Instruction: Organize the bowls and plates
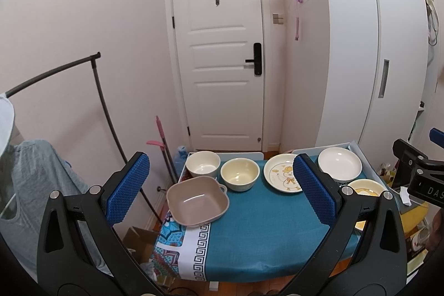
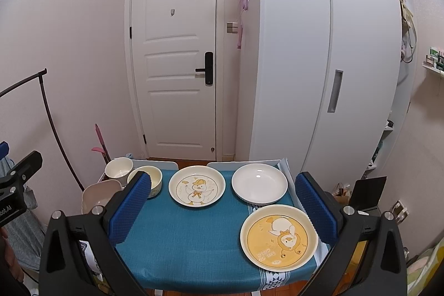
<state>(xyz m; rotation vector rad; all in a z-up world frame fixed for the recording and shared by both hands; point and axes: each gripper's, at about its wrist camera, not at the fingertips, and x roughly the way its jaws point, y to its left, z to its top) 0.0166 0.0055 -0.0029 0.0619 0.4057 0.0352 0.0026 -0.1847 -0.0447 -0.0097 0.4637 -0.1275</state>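
Teal cloth (image 2: 194, 240) covers the small table, and everything is placed against it: three bowls sit along its door-side left stretch, three plates on its right half. The white bowl (image 1: 202, 163) stands at the far left corner, the cream bowl (image 1: 240, 174) just beside it toward the middle, and the square tan bowl (image 1: 197, 202) nearer, at the cloth's left edge. The duck plate (image 2: 197, 186) lies at the cloth's far middle, the plain white plate (image 2: 259, 183) at its far right, and the yellow lion plate (image 2: 279, 236) near the right front corner.

Nothing is stacked yet, so the sorting looks to be at its very start. The left gripper (image 1: 222, 190) hangs above the cloth with fingers spread wide and empty; the right gripper (image 2: 222, 208) is likewise released and holds nothing. A sensible next move would be closing one gripper on a plate rim, probably the lion plate nearest the right one, which calls for a low, flat approach under the lip.
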